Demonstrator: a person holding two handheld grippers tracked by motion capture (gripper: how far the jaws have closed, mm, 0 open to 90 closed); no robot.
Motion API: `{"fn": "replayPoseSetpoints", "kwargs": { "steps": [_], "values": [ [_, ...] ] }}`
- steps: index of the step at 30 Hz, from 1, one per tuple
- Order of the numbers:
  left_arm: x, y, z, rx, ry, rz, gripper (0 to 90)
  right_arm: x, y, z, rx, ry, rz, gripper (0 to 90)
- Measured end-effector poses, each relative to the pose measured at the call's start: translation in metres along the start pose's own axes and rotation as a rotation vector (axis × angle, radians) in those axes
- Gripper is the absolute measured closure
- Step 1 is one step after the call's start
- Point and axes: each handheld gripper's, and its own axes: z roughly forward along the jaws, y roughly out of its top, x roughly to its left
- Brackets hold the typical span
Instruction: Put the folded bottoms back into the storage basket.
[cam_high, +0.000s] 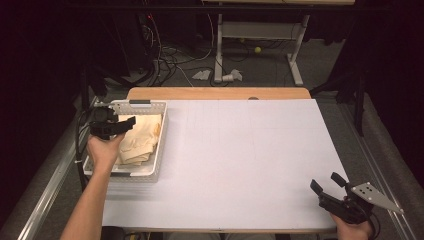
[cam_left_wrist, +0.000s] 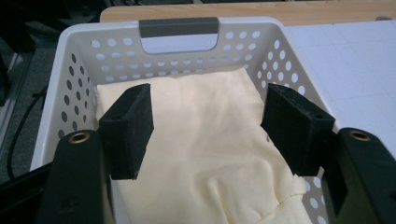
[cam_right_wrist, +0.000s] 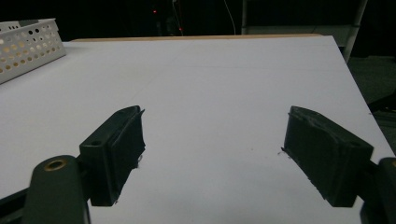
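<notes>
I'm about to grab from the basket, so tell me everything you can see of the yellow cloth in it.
The yellow cloth is pale cream-yellow, soft knit-looking fabric, loosely folded and wrinkled, with a ribbed hem showing at its near edge. It lies inside the white perforated basket at the table's left, covering most of the floor. The left gripper hovers open just above it, jaws to either side; whether they touch the fabric is unclear.

Basket (cam_high: 161, 145) sits on the desk (cam_high: 240, 160) at its left edge, nearer the far side. Cloth (cam_high: 140, 137) lies inside the basket, bunched toward its far end, below the handle wall in the left gripper view. Left claw (cam_high: 122, 124) hangs over the basket's left half, above the cloth. Right claw (cam_high: 327, 185) sits at the desk's near right corner, well apart from the basket. Floor behind the desk carries cables (cam_high: 170, 60).
</notes>
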Motion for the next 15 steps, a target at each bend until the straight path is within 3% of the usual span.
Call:
{"fn": "replayPoseSetpoints", "kwargs": {
  "steps": [15],
  "values": [
    [-0.003,-0.001,-0.019,-0.057,-0.021,0.018,32.5,0.0,0.0,0.0,-0.002,-0.002,0.004,20.6]
  ]
}}
